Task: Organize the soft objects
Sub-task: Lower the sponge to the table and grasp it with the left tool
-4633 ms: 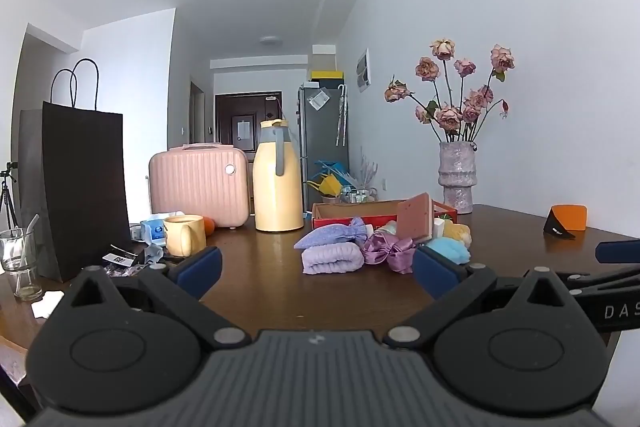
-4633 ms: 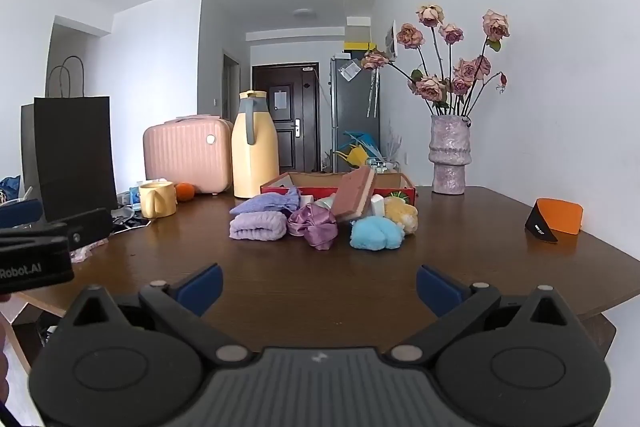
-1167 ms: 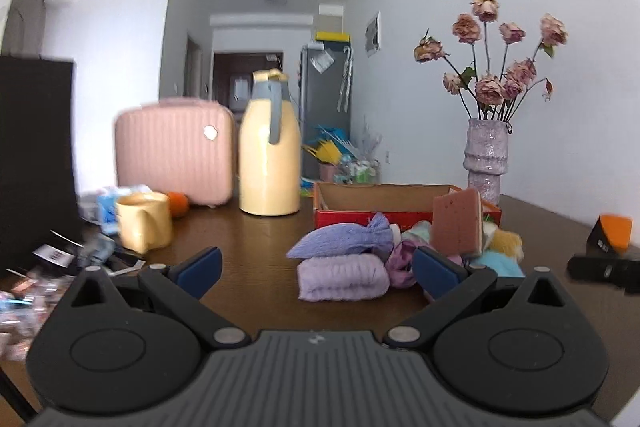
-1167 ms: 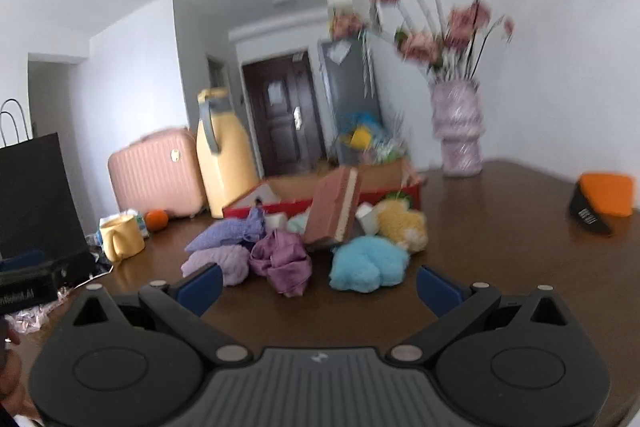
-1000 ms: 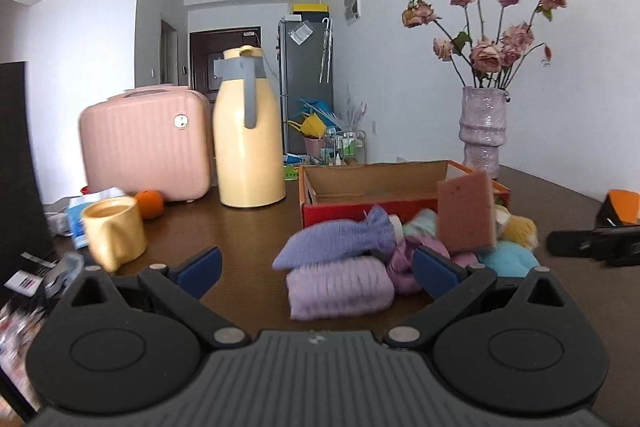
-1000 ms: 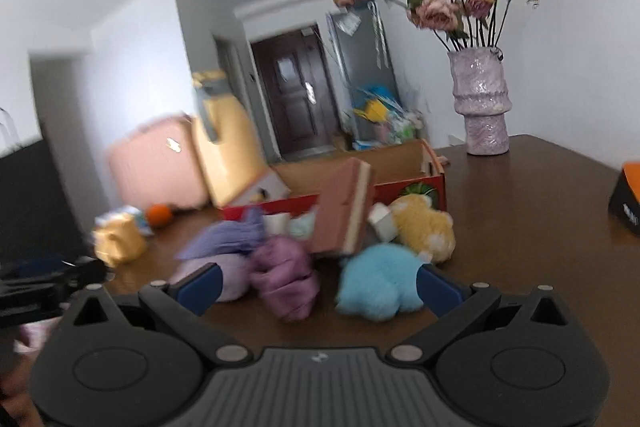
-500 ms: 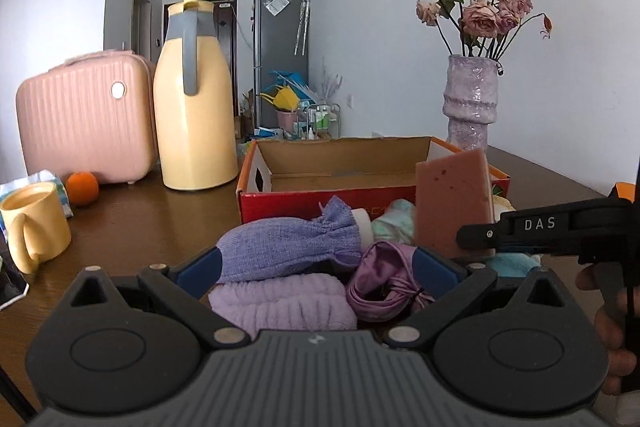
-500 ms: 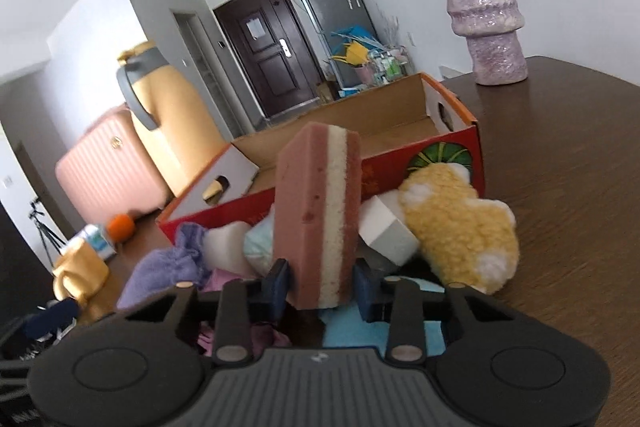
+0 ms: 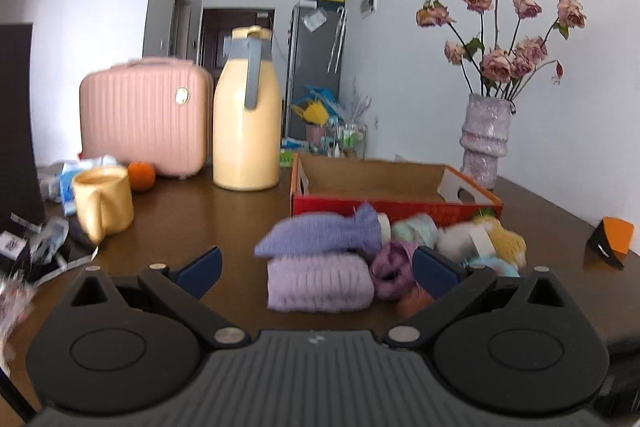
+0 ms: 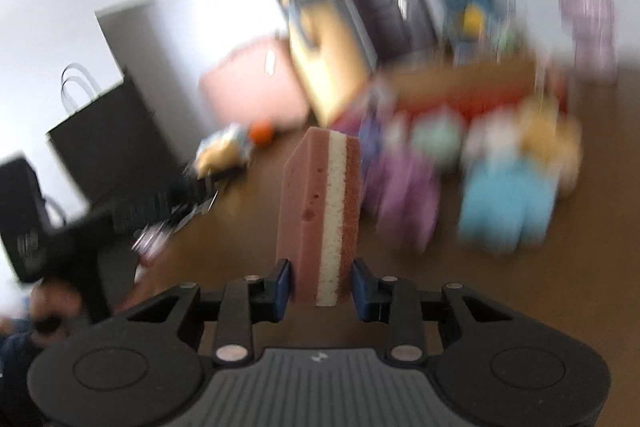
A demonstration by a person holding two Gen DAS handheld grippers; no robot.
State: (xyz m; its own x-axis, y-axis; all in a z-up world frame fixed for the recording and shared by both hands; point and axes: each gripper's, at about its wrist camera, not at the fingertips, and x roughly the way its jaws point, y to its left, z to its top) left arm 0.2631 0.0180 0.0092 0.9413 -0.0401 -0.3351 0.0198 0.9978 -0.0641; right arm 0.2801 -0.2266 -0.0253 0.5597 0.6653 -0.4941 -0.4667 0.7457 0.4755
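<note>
My right gripper (image 10: 319, 285) is clenched on the layered sponge (image 10: 320, 211), pink outside with a white stripe through the middle. It stands upright between the pads, lifted clear of the brown table (image 10: 248, 227); the view behind it is smeared with blur. My left gripper (image 9: 316, 269) hangs released, nothing between its blue pads, facing the pile of soft things on the near side of the cardboard box (image 9: 384, 183). That pile: a lavender pouch (image 9: 320, 233) resting on a folded lilac towel (image 9: 320, 287), a purple scrunchie (image 9: 394, 267) just right of them, a yellow plush (image 9: 504, 237) further right. So the step in hand, I reckon, is carrying the first soft object. The box sits open on the far side of the pile, likely the place for it. Next I'd need to swing the sponge over the red rim and let go only once it is well inside.
</note>
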